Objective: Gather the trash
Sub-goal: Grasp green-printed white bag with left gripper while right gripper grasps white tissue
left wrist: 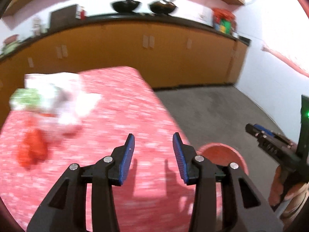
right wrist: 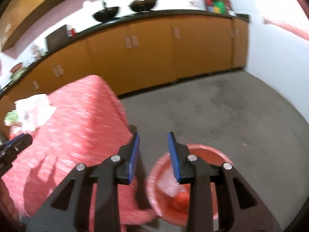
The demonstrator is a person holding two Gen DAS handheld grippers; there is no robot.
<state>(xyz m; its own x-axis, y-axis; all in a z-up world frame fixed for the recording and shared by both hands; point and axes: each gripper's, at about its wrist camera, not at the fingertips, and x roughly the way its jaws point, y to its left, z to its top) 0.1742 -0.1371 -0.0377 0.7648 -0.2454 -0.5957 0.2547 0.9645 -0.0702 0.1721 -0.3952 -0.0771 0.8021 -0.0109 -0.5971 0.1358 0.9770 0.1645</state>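
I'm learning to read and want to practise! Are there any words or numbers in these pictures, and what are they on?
None can be read.
Colourful box on the counter: it may carry print, but it is too blurred to tell.
Pale stickers on the cabinet doors: too small and blurred to tell whether anything is written there.
White wrappers on the red tablecloth: smeared by motion, nothing legible.
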